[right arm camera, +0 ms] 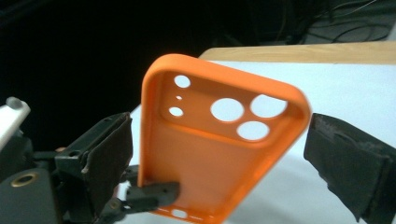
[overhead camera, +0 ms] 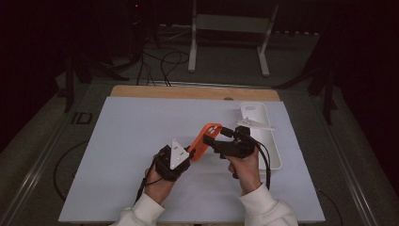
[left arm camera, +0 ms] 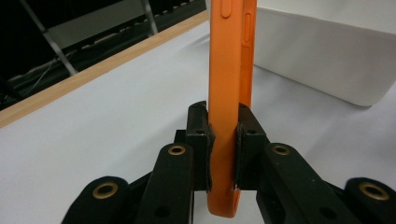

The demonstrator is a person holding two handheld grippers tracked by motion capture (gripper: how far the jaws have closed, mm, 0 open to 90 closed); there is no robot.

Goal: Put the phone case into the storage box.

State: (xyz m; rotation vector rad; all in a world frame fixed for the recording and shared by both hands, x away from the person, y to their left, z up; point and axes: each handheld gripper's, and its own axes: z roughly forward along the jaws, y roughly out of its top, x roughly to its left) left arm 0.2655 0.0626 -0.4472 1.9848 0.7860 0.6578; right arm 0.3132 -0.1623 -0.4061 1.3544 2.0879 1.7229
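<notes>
An orange phone case with several round camera holes is held above the white table, tilted up to the right. My left gripper is shut on its lower end; in the left gripper view the pads press both sides of the case. My right gripper reaches in from the right at the case's upper end. In the right gripper view its jaws stand wide on either side of the case without touching it, so the right gripper is open. A left finger shows at the case's bottom edge.
A long white tray lies at the table's right, just behind the right hand, and its wall rises close behind the case. A wooden strip edges the far side. Cables and a white stand are on the floor beyond.
</notes>
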